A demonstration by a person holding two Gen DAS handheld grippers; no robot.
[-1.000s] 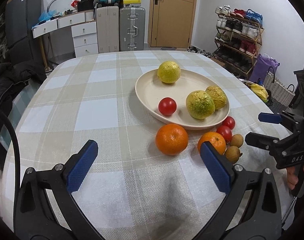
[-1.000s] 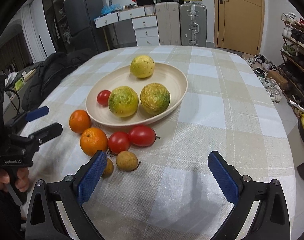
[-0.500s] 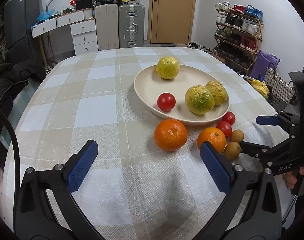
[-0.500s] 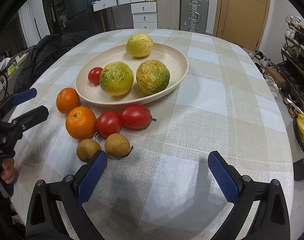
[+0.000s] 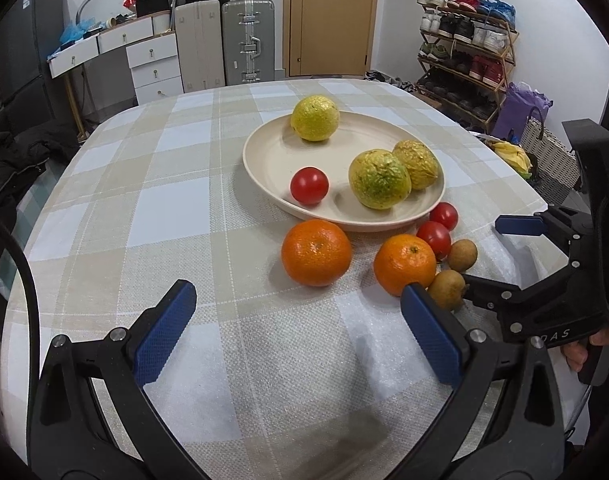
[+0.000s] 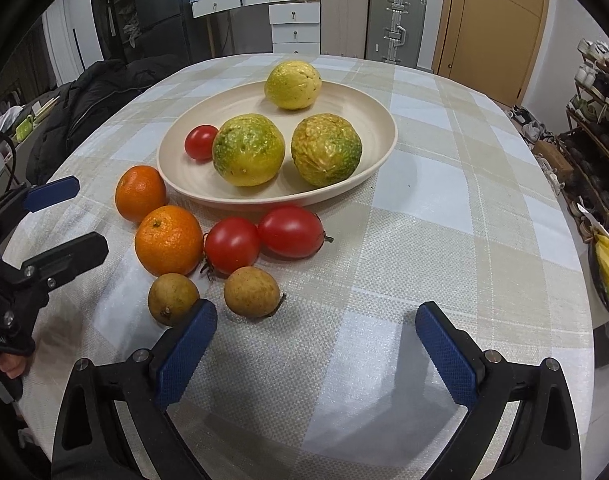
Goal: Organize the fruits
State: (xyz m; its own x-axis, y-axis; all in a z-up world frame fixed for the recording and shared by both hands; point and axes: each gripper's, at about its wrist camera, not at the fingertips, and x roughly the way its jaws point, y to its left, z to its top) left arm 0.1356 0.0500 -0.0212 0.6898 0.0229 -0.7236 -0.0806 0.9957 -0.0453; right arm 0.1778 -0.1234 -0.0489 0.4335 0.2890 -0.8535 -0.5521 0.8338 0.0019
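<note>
Domestic room: tan door (image 5: 330, 16), suitcases (image 5: 246, 40) and white drawers against the back wall, shoe rack (image 5: 468, 52) at right. Round desk (image 5: 144, 184) under a beige-and-white checked cloth.

Cream oval plate (image 6: 232, 100) sits near desk centre. On it: one smooth yellow citrus (image 6: 293, 84) at the far rim, two wrinkled yellow-green citrus (image 6: 248, 150) (image 6: 326, 150) side by side, apart from each other, and one small red tomato (image 6: 200, 142) at the left of the plate in the right wrist view.

Off the plate, on the cloth just beside its near rim: two oranges (image 6: 141, 193) (image 6: 169, 240), glossy, stem dimples visible; two red tomatoes (image 6: 232, 245) (image 6: 291, 232) touching each other; two small brown round fruits (image 6: 173, 298) (image 6: 251, 291) nearest the camera, dull speckled skin, each with a short stem.

Left claw (image 5: 296, 334): fingers spread wide, blue pads (image 5: 166, 332) facing inward, nothing between them; hovers low over bare cloth, pointed toward the oranges.

Right claw (image 6: 316, 352): likewise wide open and empty, low over the cloth, left pad (image 6: 186, 354) just beside the nearer brown fruit; contact cannot be judged. In the left wrist view the right claw (image 5: 492, 252) comes in from the right edge, one finger tip close to a brown fruit (image 5: 446, 290), a hand (image 5: 588, 346) on its grip.
</note>
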